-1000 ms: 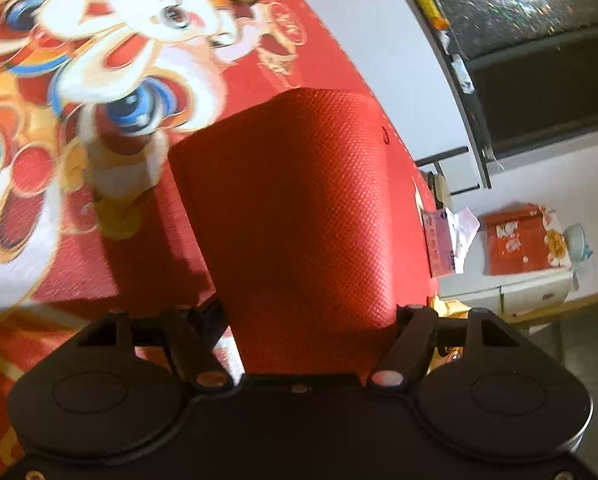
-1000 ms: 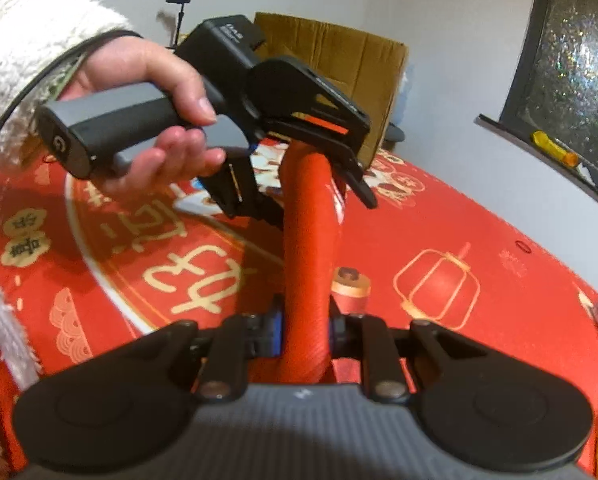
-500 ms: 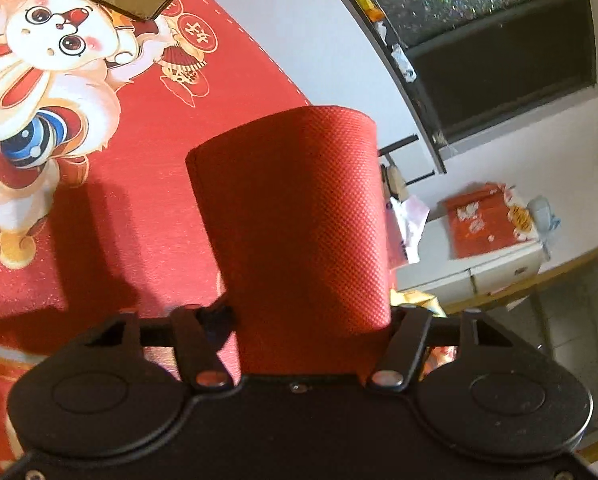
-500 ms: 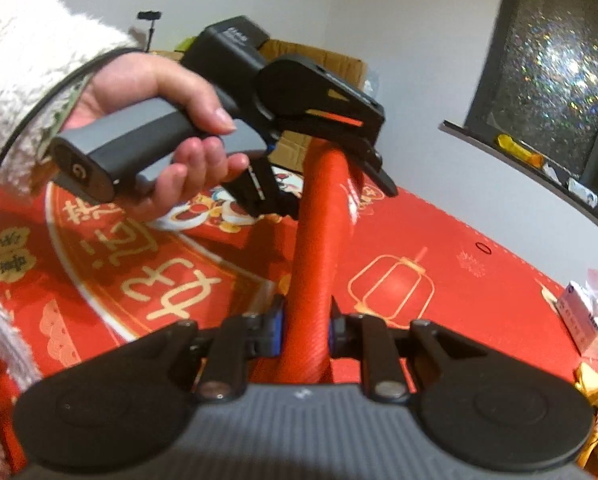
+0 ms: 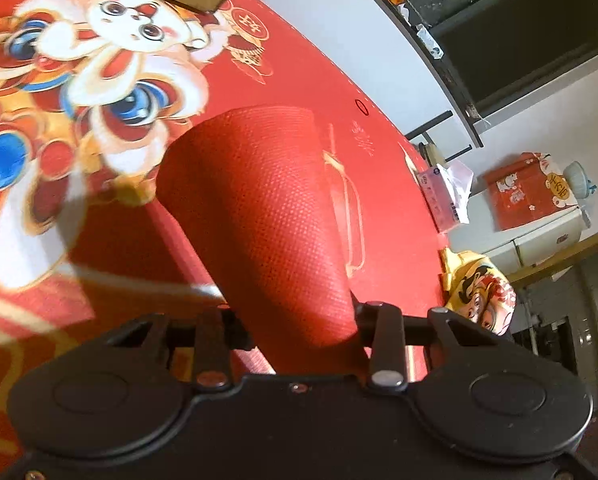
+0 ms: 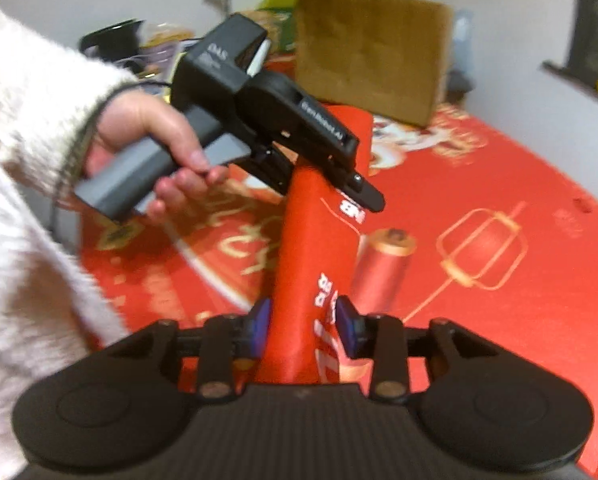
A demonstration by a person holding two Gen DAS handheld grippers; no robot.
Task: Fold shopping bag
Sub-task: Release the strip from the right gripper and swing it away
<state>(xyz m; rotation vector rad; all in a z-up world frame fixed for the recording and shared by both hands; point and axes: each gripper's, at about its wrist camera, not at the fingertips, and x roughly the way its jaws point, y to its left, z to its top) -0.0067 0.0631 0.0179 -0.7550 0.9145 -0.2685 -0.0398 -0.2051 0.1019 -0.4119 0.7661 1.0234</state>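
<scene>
The red woven shopping bag, folded into a long narrow band, hangs above the red printed tablecloth. My left gripper has one end between its fingers, and its jaws are closing on the cloth. In the right wrist view the bag runs away from me to the left gripper, which a hand holds clamped over its far end. My right gripper has its blue pads on either side of the near end. Its jaws are opening and the pads stand just off the cloth.
A brown cardboard box stands at the far edge of the table. A tissue pack and a yellow printed bag lie at the table's right edge. A white fluffy sleeve fills the left of the right wrist view.
The right pads, pressed tight on the bag before, have parted from it. The left jaws have drawn in, squeezing the bag narrower. The right gripper has risen and the left has shifted sideways.
</scene>
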